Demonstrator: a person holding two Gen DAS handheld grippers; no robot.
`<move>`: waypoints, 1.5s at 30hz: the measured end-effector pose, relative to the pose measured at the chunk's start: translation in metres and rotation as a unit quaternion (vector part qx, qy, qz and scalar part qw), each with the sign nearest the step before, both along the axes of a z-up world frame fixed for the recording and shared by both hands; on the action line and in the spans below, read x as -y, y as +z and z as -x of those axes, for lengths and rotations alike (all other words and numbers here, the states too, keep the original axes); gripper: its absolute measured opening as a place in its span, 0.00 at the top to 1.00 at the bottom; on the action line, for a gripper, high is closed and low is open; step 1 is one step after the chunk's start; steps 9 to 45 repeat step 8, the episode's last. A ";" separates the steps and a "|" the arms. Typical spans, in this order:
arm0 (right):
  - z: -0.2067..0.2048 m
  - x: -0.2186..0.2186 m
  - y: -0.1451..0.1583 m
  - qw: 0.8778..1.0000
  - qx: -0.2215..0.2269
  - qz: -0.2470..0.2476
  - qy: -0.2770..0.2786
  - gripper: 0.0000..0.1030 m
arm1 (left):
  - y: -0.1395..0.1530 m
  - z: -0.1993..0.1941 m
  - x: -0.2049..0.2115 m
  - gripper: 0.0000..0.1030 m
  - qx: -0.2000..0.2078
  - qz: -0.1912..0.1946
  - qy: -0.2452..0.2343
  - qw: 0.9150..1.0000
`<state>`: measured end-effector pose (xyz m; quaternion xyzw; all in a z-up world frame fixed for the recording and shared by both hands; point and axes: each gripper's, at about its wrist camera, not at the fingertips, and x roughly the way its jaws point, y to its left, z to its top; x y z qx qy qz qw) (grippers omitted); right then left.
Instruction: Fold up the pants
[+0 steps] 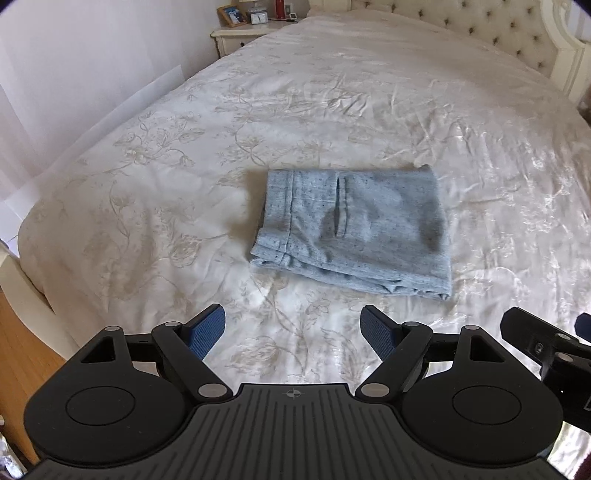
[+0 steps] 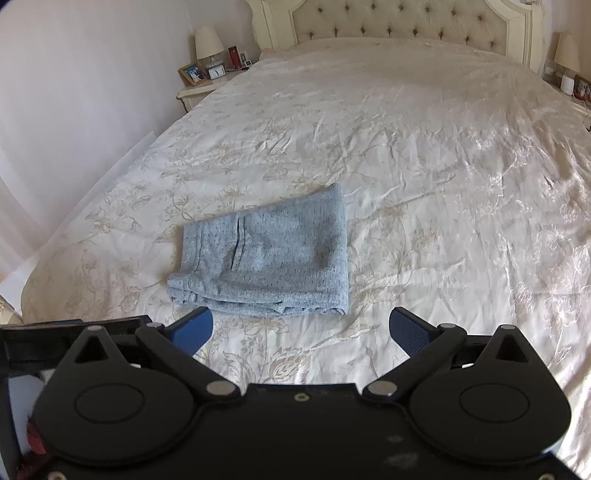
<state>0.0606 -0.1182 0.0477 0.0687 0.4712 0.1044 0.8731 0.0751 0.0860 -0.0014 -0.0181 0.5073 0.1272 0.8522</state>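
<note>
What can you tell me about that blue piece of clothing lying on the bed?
The pants are light blue with a speckled, knit look. They lie flat as a compact, roughly square bundle of stacked layers on the cream floral bedspread. A stitched band runs along the left side, with a narrow vertical slit beside it. The layered edges face the cameras. A darker patch shows near the right side. Only the bedspread touches them; both grippers are off them.

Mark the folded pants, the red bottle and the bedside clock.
folded pants (image 1: 354,225), left wrist view, middle of the top layer
red bottle (image 1: 280,9), left wrist view, its body
bedside clock (image 2: 216,72), right wrist view, its face
</note>
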 end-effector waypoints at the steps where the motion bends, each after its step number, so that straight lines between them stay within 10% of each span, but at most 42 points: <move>1: -0.001 -0.001 -0.001 1.000 -0.001 0.001 0.000 0.00 | 0.000 -0.002 -0.001 0.22 -0.001 0.001 -0.001 1.000; 45: -0.007 -0.006 -0.007 1.000 -0.015 0.000 -0.002 0.00 | -0.009 -0.010 -0.004 0.22 -0.016 0.005 -0.012 1.000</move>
